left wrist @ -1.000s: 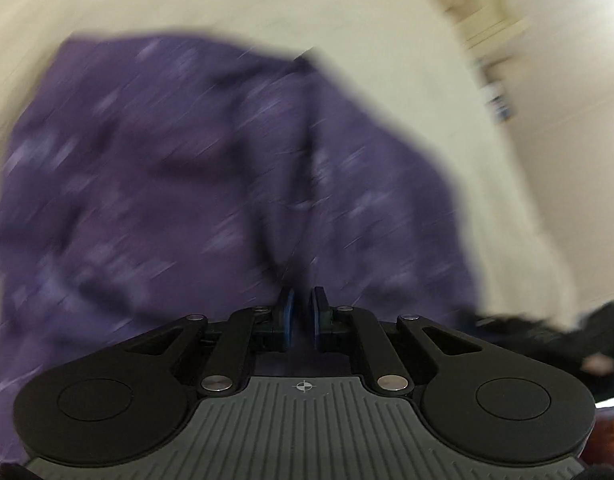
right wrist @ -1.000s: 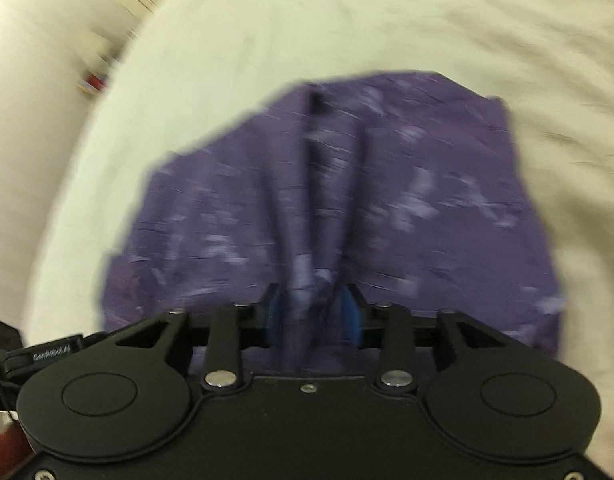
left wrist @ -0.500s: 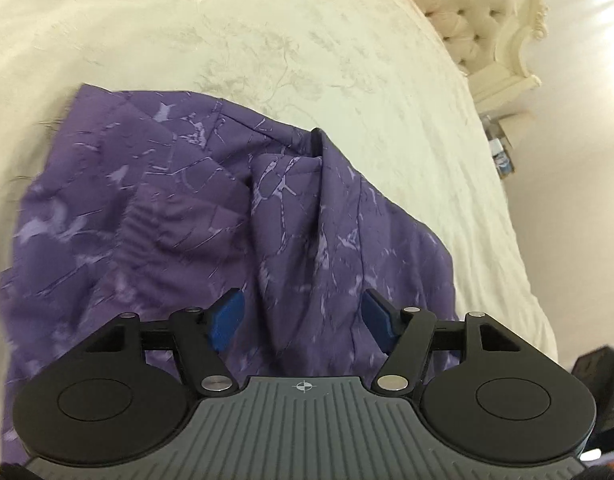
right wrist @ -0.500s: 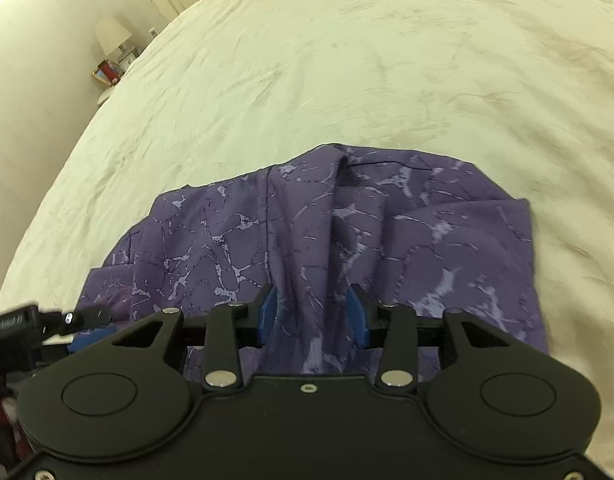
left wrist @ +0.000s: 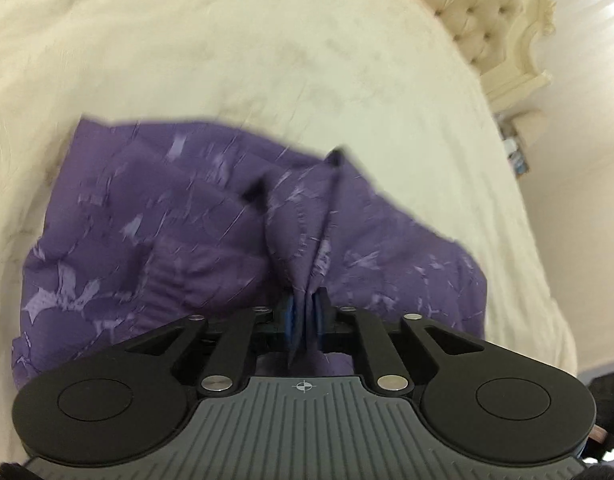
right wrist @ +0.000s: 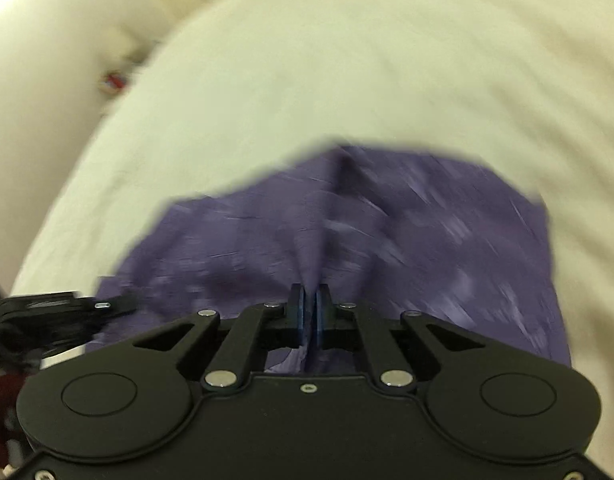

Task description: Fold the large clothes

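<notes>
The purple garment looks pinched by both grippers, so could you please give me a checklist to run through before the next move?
1. Left gripper shut on the purple garment, jaws having just closed: ok.
2. Right gripper shut on a ridge of the same cloth, jaws having just closed: ok.
3. Garment lying wholly on the cream bedspread: ok.
4. Cloth flat: not ok, bunched.
5. Which edge or corner each gripper holds: cannot tell.

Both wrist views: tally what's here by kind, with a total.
Purple garment: 1
Cream bedspread: 1
Tufted headboard: 1
Grippers, each shut on a pinch of the garment: 2, left gripper, right gripper
Total: 5
</notes>
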`<action>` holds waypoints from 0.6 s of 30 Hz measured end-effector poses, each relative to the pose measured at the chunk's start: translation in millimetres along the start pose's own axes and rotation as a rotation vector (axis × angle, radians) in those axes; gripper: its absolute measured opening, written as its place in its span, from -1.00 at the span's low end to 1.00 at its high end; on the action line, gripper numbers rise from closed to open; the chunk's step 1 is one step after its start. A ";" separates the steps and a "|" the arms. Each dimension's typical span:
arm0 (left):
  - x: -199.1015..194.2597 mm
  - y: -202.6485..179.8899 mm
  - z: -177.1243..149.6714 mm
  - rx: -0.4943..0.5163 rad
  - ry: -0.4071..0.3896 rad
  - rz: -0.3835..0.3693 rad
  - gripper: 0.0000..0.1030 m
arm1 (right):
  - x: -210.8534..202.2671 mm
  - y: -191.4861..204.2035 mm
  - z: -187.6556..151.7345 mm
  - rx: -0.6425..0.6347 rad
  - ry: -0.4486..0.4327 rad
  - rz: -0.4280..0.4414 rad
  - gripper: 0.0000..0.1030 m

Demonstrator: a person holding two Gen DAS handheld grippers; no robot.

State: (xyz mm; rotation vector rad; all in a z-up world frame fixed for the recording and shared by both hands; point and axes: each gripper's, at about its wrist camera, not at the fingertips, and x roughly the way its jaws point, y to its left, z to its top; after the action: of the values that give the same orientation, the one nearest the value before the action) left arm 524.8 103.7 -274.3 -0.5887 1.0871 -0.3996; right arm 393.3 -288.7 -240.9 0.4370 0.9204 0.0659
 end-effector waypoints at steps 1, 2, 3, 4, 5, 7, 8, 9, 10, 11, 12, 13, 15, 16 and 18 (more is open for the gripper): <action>2.0 0.6 -2.1 0.009 0.024 0.018 -0.51 | 8.4 -8.4 -3.7 0.027 0.030 -0.023 -0.66; 2.5 1.0 -3.8 0.015 0.041 0.028 -0.49 | 13.5 -13.7 -7.1 0.040 0.050 -0.038 -0.64; -0.1 1.2 -5.5 0.012 0.042 0.025 -0.45 | 13.6 -15.6 -8.9 0.045 0.052 -0.041 -0.61; -6.3 1.2 -6.7 0.005 0.023 0.022 -0.33 | 9.8 -14.5 -9.1 0.047 0.042 -0.036 -0.42; -13.6 -0.9 -7.4 0.006 -0.010 0.024 -0.24 | 3.6 -11.4 -8.5 0.042 0.023 -0.034 -0.34; -35.6 -6.4 -11.1 0.037 -0.094 0.040 0.12 | -10.7 -2.4 -6.7 0.005 -0.034 -0.029 -0.23; -44.7 -11.1 -12.2 0.057 -0.134 0.041 0.21 | -18.2 3.2 -5.5 -0.025 -0.071 -0.027 -0.23; -51.1 -17.3 -12.2 0.077 -0.167 0.030 0.36 | -24.1 8.7 -3.6 -0.057 -0.104 -0.021 -0.23; -52.8 -21.7 -11.1 0.094 -0.179 0.013 0.43 | -26.7 13.8 -1.4 -0.089 -0.131 -0.010 -0.23; -51.2 -27.5 -8.5 0.112 -0.178 -0.002 0.44 | -27.2 19.4 2.9 -0.117 -0.152 0.011 -0.23; -46.1 -32.9 -5.6 0.130 -0.173 -0.012 0.45 | -25.0 23.7 7.2 -0.137 -0.162 0.035 -0.23; -37.2 -41.2 -1.6 0.149 -0.162 -0.018 0.46 | -21.1 30.3 10.8 -0.151 -0.162 0.054 -0.23; -21.0 -48.9 4.5 0.179 -0.144 -0.018 0.46 | -6.5 40.2 19.7 -0.179 -0.151 0.067 -0.23; -12.9 -50.0 6.8 0.196 -0.137 -0.011 0.46 | 2.4 43.3 24.0 -0.196 -0.141 0.068 -0.23; 2.4 -47.7 11.2 0.216 -0.121 0.045 0.46 | 16.8 41.8 29.5 -0.204 -0.112 0.049 -0.18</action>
State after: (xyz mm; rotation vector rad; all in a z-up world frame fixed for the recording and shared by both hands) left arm 535.1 67.8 -242.4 -0.3915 0.9263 -0.4307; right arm 432.0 -256.6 -221.7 0.2710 0.7842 0.1765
